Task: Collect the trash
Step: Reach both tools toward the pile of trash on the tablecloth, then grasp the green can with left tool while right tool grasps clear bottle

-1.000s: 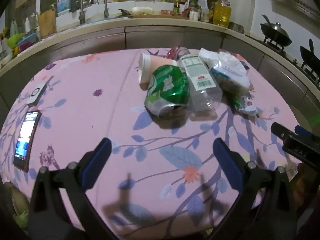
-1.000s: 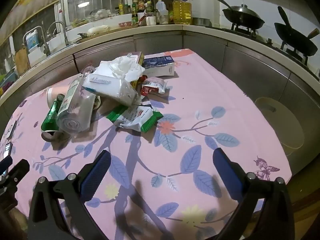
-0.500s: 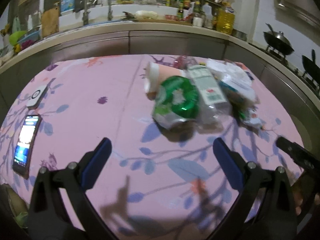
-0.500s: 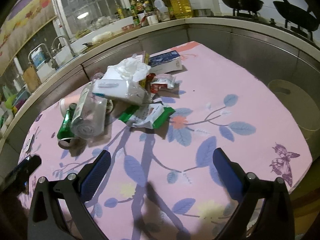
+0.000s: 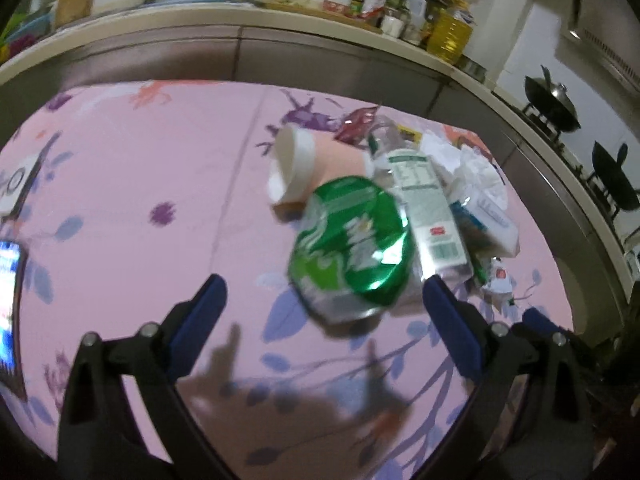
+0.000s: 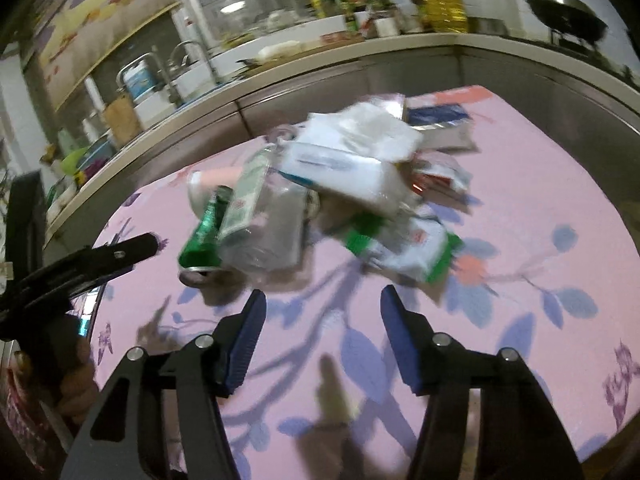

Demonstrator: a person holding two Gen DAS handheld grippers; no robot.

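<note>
**Two claws face a heap of trash on the pink table**

Nearest the cameras, the left claw [image 5: 320, 292] stands wide open over the pink floral-cloth table [image 5: 160, 168], nothing between its blue pads. The right claw [image 6: 320, 304] has just been closing; its jaws are narrower but still apart, with only bare cloth between them. In the right wrist view the left claw's black arm and the hand [image 6: 76, 376] holding it show at the table's left edge.

Just beyond the left claw lies a crushed green metal can [image 5: 352, 244], on its side, touching a clear plastic bottle with a white label [image 5: 424, 208] beside it. Behind the can a pink paper cup with a white rim [image 5: 304, 164] lies tipped over. To the right, a green-and-white plastic wrapper [image 6: 404, 248] sits nearest the right claw, with a white tissue pack [image 6: 340, 168] and crumpled white paper [image 6: 368, 128] piled behind. A dark blue flat packet [image 6: 436, 116] lies near the table's far edge. A lit phone [image 5: 8, 300] rests at the left edge.
</note>
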